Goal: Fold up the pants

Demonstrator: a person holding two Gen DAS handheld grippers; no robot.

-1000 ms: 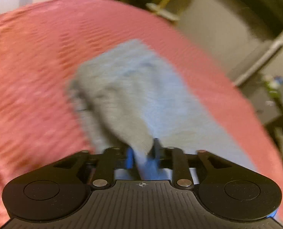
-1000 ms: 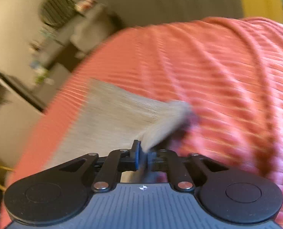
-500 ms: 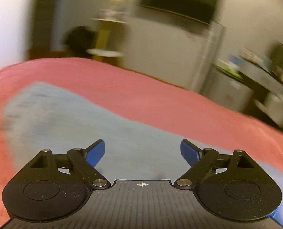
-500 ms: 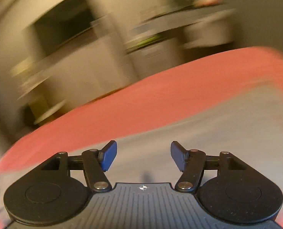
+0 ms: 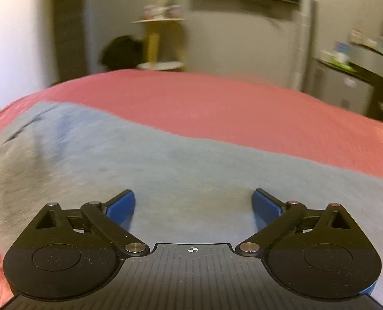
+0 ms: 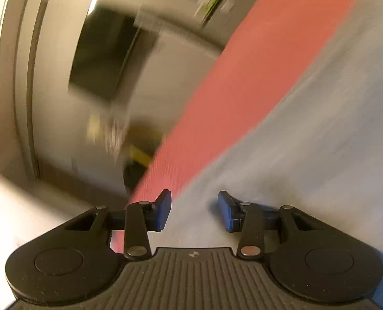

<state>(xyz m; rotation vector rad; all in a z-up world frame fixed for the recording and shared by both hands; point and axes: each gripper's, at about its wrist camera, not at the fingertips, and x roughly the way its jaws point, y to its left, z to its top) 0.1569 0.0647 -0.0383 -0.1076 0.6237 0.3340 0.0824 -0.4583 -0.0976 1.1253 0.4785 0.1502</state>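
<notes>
The grey pants (image 5: 145, 160) lie flat on the red bedspread (image 5: 243, 108), stretching from the left edge across the view. My left gripper (image 5: 192, 205) is wide open and empty, low over the cloth. In the right wrist view, which is tilted and blurred, the pants (image 6: 320, 118) fill the right side next to a strip of the bedspread (image 6: 217, 98). My right gripper (image 6: 194, 210) is open and empty over the edge of the pants.
Beyond the bed stand a yellow shelf stand (image 5: 160, 44), a dark bag (image 5: 121, 54) and a white fridge (image 5: 243, 46). A counter with small items (image 5: 359, 59) is at the right.
Both grippers were shut on pant fabric a second ago. They have let go, opened, and swung up to look across the bed. The right one is still turning.
</notes>
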